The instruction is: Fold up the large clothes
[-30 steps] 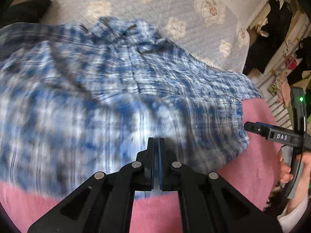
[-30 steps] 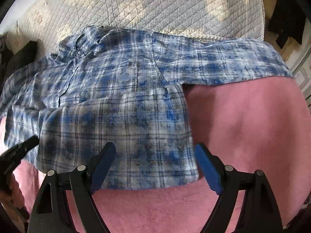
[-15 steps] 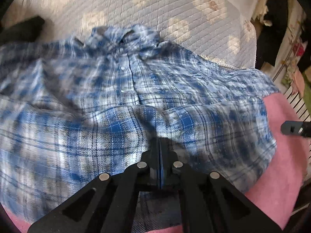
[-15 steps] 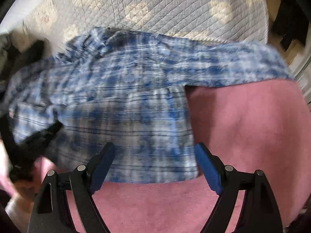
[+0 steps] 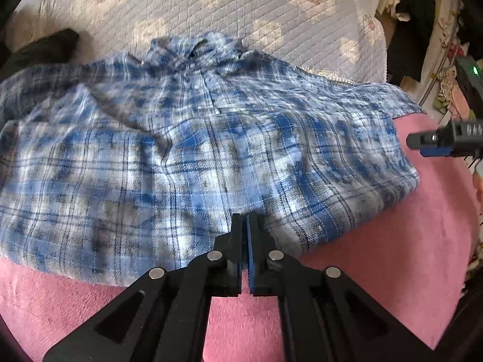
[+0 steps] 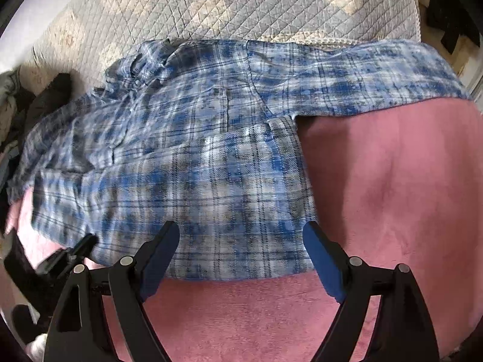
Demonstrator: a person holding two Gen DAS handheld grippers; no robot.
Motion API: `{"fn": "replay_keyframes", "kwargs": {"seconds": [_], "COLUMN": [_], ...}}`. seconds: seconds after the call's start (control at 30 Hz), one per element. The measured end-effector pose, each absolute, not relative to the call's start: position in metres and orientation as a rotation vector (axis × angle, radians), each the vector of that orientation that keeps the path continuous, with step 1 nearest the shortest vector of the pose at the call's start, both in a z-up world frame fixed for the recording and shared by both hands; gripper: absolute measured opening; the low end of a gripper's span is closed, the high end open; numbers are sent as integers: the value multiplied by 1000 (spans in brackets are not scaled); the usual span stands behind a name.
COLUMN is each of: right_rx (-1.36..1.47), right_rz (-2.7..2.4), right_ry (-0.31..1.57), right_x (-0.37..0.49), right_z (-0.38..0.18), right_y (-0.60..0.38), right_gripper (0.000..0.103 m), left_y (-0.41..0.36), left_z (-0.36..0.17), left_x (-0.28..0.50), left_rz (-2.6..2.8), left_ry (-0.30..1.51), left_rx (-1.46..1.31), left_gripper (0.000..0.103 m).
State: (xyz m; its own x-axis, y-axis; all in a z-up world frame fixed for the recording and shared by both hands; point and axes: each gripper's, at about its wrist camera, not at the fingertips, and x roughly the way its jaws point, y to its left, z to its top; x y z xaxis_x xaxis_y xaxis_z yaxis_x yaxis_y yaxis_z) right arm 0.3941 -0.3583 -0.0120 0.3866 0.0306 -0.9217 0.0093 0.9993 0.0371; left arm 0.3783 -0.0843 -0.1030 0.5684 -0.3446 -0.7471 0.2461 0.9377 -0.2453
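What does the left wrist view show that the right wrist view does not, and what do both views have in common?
Only the left wrist view shows the left gripper from behind, shut, with its tips at the shirt's near edge, and cluttered shelves at the right. Only the right wrist view shows the right gripper wide open above the shirt's folded lower part. Both show the blue plaid shirt lying across the pink blanket and the quilted cover.

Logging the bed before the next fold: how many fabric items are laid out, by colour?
Blue plaid: 1, the shirt
Pink: 1, the blanket under the shirt
Pale quilted floral: 1, the bedspread behind it
Black: 1, a dark garment at the left edge, too dark to identify
Total: 4
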Motion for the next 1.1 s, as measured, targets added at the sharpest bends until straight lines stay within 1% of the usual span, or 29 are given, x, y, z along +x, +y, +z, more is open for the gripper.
{"fn": "replay_keyframes", "kwargs": {"seconds": [0.1, 0.23, 0.27, 0.3, 0.37, 0.5, 0.63, 0.67, 0.73, 0.8, 0.83, 0.87, 0.9, 0.93, 1.0, 1.03, 1.1], "right_rx": [18, 18, 31, 44, 83, 147, 201, 216, 235, 247, 248, 241, 229, 208, 104, 98, 169], "right_rz": [23, -18, -32, -41, -71, -124, -133, -111, -83, -63, -55, -49, -47, -44, -98, -100, -86], "right_ry": [1147, 1093, 1087, 1087, 1081, 1072, 1007, 991, 966, 942, 940, 954, 977, 1017, 1206, 1234, 1251], "right_x": [390, 388, 389, 389, 391, 393, 391, 391, 391, 391, 392, 394, 397, 399, 408, 406, 401], "right_z": [-6, 7, 10, 10, 12, 9, 11, 13, 16, 18, 17, 15, 12, 7, -14, -20, -25], "right_y": [-359, -371, -377, -382, -396, -420, -433, -435, -435, -434, -433, -431, -429, -426, -420, -421, -427], "right_gripper": [85, 85, 85, 85, 85, 85, 85, 85, 85, 85, 85, 85, 85, 85, 85, 85, 85], "left_y": [-68, -30, -17, -4, 24, 71, 86, 88, 92, 98, 101, 104, 107, 109, 115, 117, 126], "left_z": [-89, -53, -46, -39, -31, -29, -34, -36, -39, -41, -40, -39, -38, -37, -36, -38, -46], "left_x": [385, 379, 378, 377, 377, 387, 405, 409, 416, 420, 419, 420, 420, 418, 416, 415, 411], "left_rz": [-340, -307, -293, -277, -232, -167, -133, -137, -132, -130, -137, -154, -175, -180, -160, -140, -105], "left_ry": [933, 862, 848, 839, 824, 821, 826, 837, 858, 887, 890, 891, 893, 887, 886, 895, 932], "left_rx": [-135, -69, -56, -50, -56, -86, -32, -28, -46, -105, -130, -156, -176, -188, -187, -180, -203], "left_gripper": [3, 3, 6, 12, 21, 22, 24, 27, 37, 57, 62, 70, 77, 79, 89, 90, 91]}}
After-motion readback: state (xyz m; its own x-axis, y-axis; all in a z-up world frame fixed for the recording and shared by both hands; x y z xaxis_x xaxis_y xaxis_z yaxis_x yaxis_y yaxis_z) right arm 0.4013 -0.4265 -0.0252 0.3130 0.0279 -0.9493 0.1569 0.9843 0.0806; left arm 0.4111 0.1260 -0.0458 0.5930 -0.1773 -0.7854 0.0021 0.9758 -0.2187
